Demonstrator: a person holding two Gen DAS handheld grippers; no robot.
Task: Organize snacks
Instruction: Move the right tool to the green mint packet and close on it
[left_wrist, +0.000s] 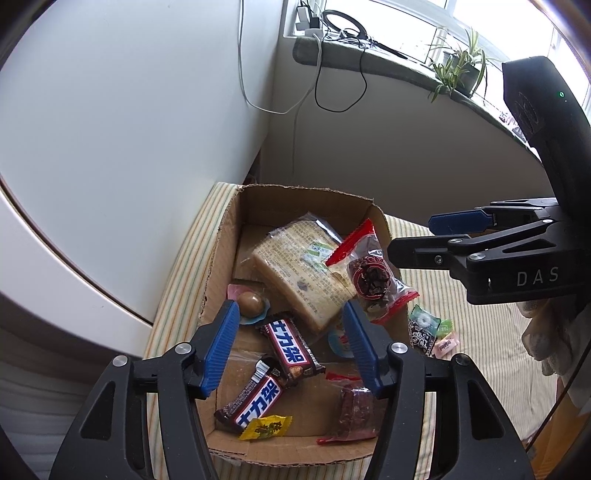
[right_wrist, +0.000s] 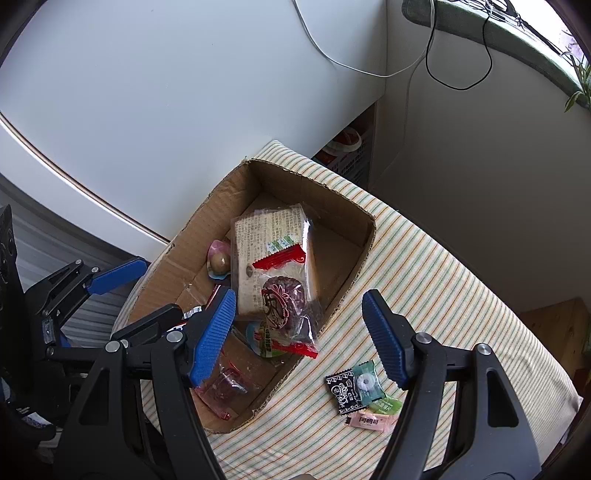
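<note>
The cardboard box (right_wrist: 354, 214) is the landmark: it sits on the striped cloth (right_wrist: 443, 280) that covers the counter, and nearly all the snacks already lie inside it. A wrapped bread slice (right_wrist: 266, 243) leans across its middle with a red-edged pastry packet (right_wrist: 284, 299) lying on top of it; nearer the box's front are 2 chocolate bars (left_wrist: 291, 350), a yellow candy (left_wrist: 266, 426), a round sweet (left_wrist: 249, 302) by the left wall, and a dark red packet (left_wrist: 354, 410).

Outside the box, just beside its right wall, 4 small candies remain in a cluster on the cloth — a black one (right_wrist: 341, 387), a green mint (right_wrist: 365, 380), a lime one (right_wrist: 388, 406) and a pink one (right_wrist: 369, 421).

The left tool (left_wrist: 290, 350) hangs over the box's front half, jaws apart and empty. The right tool (right_wrist: 299, 332) straddles the box's right wall, jaws wide with nothing pressed between them.

The step in hand looks like fetching those loose candies. To do it well, the right tool should shift clear of the box wall, come down over 1 wrapper with jaws either side of it, and pinch the body rather than a crimped end — thin wrappers slip easily on cloth.
</note>
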